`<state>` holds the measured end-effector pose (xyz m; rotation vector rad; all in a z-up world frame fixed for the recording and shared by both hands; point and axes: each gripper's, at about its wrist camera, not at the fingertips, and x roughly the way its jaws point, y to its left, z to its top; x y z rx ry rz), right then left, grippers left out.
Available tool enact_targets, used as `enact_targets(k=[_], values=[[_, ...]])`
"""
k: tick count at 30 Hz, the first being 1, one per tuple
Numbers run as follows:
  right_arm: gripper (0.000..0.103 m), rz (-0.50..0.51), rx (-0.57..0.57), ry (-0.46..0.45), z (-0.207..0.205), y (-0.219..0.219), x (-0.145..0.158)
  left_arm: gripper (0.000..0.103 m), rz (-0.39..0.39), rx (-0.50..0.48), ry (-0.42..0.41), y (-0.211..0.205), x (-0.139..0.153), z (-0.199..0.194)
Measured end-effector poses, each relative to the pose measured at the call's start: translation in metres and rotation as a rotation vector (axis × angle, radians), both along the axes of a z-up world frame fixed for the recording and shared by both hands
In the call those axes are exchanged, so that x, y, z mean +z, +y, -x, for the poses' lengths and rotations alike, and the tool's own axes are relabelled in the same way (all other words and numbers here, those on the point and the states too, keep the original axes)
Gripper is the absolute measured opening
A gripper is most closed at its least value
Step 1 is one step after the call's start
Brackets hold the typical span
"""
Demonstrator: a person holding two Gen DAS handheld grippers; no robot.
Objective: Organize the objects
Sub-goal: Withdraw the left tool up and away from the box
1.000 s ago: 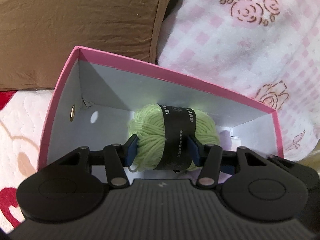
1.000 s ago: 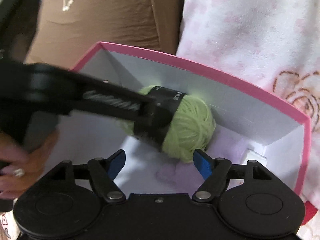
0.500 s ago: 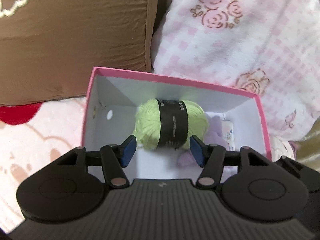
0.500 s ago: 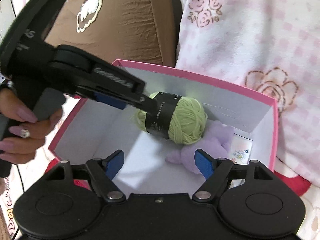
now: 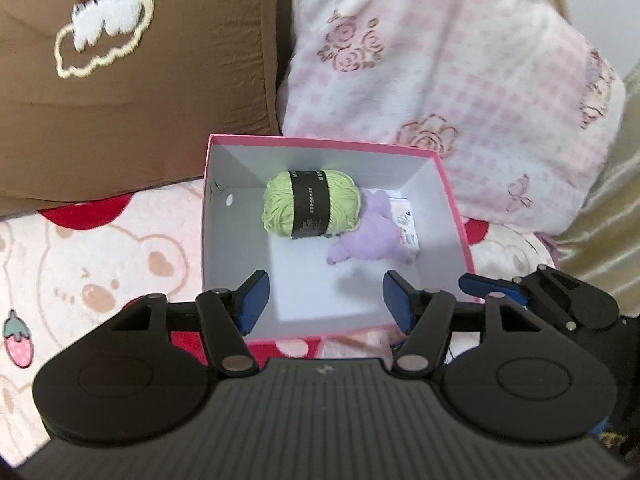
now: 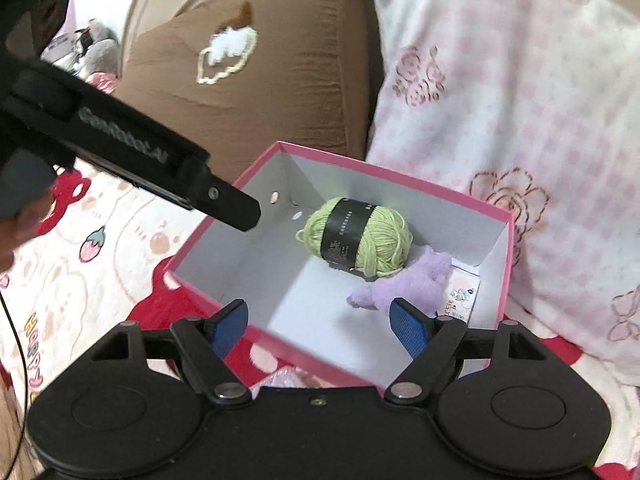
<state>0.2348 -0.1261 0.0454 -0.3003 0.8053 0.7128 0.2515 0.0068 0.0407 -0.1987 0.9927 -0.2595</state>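
Note:
A green yarn ball with a black band lies inside a pink box with white walls, beside a purple plush toy and a small printed card. My left gripper hovers above the box's near edge, its jaws opening with nothing between them. In the right wrist view the yarn ball, plush toy and box show again; my right gripper stands open and empty over the near rim. The left gripper's black body crosses the upper left, with a hand partly visible at the far left edge.
The box rests on a bed cover printed with bears and strawberries. A brown cushion and a pink checked rose blanket rise behind it. A grey plush lies far back left. A thin cable hangs at the left edge.
The left gripper let go of the yarn ball, which now lies in the box, then widened and drew up and back. The right gripper also pulled back and up, still open.

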Motion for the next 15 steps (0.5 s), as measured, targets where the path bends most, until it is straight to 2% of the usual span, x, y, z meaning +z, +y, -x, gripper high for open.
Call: enact_targets(k=[7,12,15], values=[[0.083,-0.025,-0.016,-0.019,0.030,-0.012,0.019,0.065,0.000,-0.057,-0.022,-0.008,0.027,0.041],[0.083,-0.030,-0.038,-0.015,0.046,-0.022,0.031,0.066,0.012,-0.081,-0.029,-0.007,0.037,0.070],[0.085,-0.022,-0.040,-0.024,0.058,-0.027,0.035,0.071,0.030,-0.090,-0.025,-0.003,0.037,0.085]])
